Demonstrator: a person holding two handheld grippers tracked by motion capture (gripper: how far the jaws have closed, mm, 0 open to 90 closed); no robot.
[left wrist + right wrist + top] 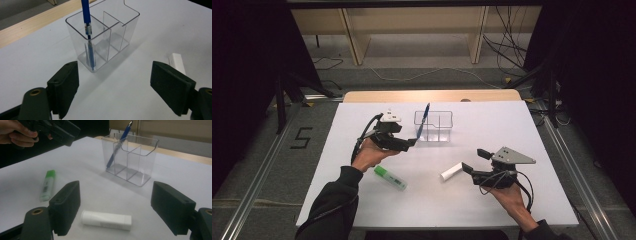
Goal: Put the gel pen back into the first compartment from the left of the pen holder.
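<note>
A clear holder with three compartments stands toward the far middle of the white tabletop, and everything else is placed here by it. A blue pen stands tilted in the holder's left end compartment, its tip on the floor of that compartment and its upper end leaning out over the rim; in the left gripper view the pen sits in the nearest compartment of the holder. The left claw hovers just beside the holder's left near corner, jaws spread wide and holding nothing, apart from both pen and holder. A green highlighter lies flat on the tabletop, nearer the person than the holder and to its left, below the left hand. A white tube lies flat on the near side of the holder, slightly to its right. The right claw is just right of the tube, jaws wide apart and empty; in the right gripper view the tube lies crosswise between the two jaws, close to the left one but not clamped, with the highlighter off to the left and the holder beyond.
</note>
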